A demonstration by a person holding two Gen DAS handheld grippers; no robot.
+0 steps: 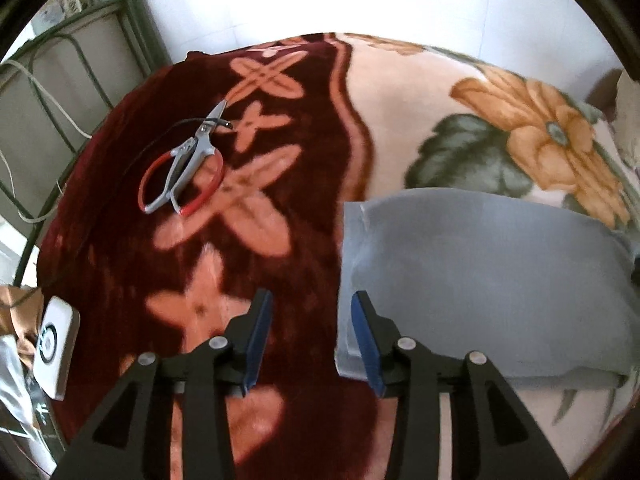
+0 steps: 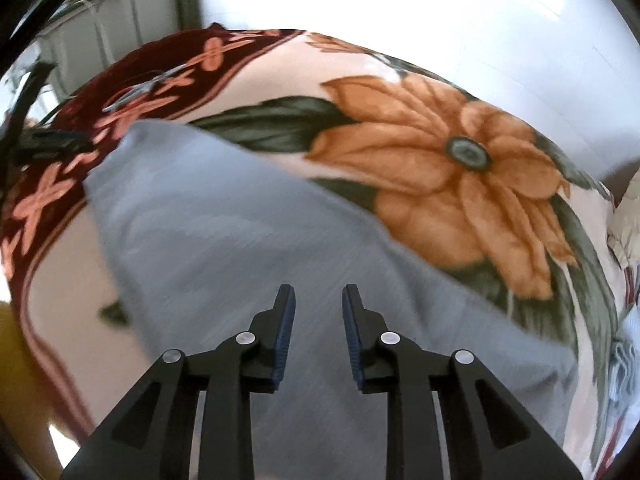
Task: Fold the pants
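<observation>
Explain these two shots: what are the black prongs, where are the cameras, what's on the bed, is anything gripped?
No robot arm here: a person holds a two-finger gripper in each hand, and a fisheye camera on each looks forward along its fingers. The black prongs with blue pads are those fingers.

The left wrist view shows the left gripper, open and holding nothing, over a floral blanket. To its right lies the grey pants, folded into a flat block. Further off lie grey scissors across a red ring; a white device sits at the blanket's left edge.

The right wrist view shows the right gripper, also open and holding nothing, above the pants. That picture is motion-blurred.
</observation>
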